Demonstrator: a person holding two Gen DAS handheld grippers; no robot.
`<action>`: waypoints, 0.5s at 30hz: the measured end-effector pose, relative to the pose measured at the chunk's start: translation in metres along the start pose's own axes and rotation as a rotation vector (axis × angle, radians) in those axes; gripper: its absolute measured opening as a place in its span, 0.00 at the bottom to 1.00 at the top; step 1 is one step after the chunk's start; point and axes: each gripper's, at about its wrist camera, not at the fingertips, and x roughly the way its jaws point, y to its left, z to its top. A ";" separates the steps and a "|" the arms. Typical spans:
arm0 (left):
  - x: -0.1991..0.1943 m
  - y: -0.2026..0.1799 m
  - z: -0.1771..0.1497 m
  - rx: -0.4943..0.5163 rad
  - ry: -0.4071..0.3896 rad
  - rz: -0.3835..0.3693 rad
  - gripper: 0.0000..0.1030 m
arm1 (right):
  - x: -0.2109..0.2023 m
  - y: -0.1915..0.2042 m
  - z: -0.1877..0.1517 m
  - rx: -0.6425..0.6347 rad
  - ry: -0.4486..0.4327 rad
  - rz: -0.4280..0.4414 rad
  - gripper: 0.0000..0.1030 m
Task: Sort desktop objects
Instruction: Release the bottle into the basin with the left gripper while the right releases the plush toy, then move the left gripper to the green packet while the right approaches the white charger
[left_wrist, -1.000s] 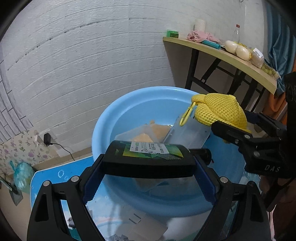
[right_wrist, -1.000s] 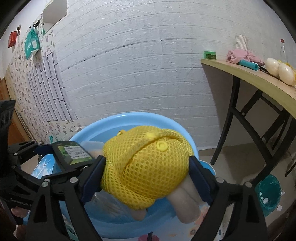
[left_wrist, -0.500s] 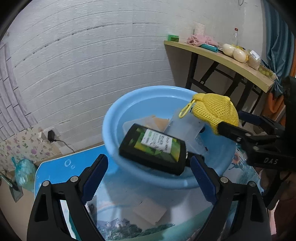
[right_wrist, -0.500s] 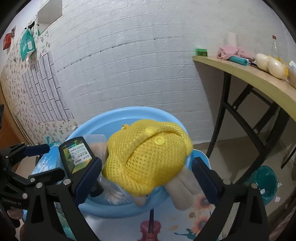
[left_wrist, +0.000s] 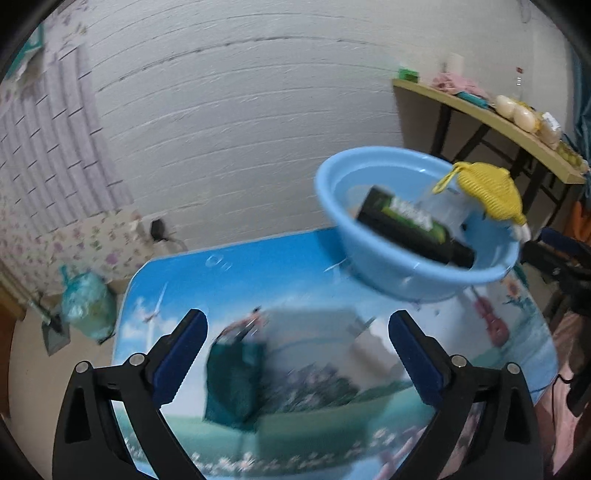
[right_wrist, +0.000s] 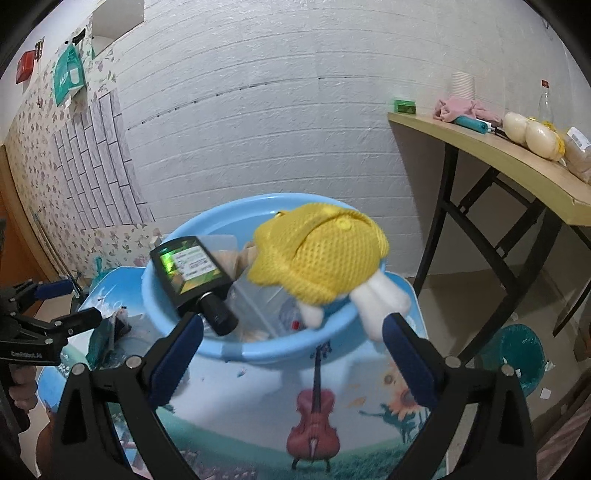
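Note:
A light blue basin (left_wrist: 373, 236) stands at the far right of the printed table (left_wrist: 288, 273); it also shows in the right wrist view (right_wrist: 258, 350). A black bottle with a green label (left_wrist: 410, 225) (right_wrist: 192, 273) leans in it. A yellow mesh pouch (left_wrist: 487, 192) (right_wrist: 321, 251) with white pieces sticking out rests on the basin's right rim. My left gripper (left_wrist: 295, 350) is open and empty, above a dark green packet (left_wrist: 232, 384) on the table. My right gripper (right_wrist: 291, 354) is open and empty, in front of the basin.
A wooden side table (right_wrist: 498, 162) with a pink cloth, bottle and bagged food stands at the right. A teal bin (right_wrist: 517, 354) is on the floor below it. A plastic bag (left_wrist: 86, 306) lies on the floor at the left. A white brick wall is behind.
Both grippers opened and pulled back from the basin. The left let go of the black bottle, the right let go of the yellow pouch; both things now lie in the basin.

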 end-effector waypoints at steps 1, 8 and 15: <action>-0.002 0.006 -0.005 -0.011 0.000 0.007 0.96 | -0.002 0.002 -0.002 0.003 0.001 0.006 0.97; -0.011 0.038 -0.039 -0.064 0.003 0.055 0.97 | -0.006 0.024 -0.018 -0.003 0.040 0.042 0.97; -0.009 0.061 -0.060 -0.105 0.032 0.056 0.97 | -0.003 0.049 -0.030 -0.038 0.081 0.071 0.97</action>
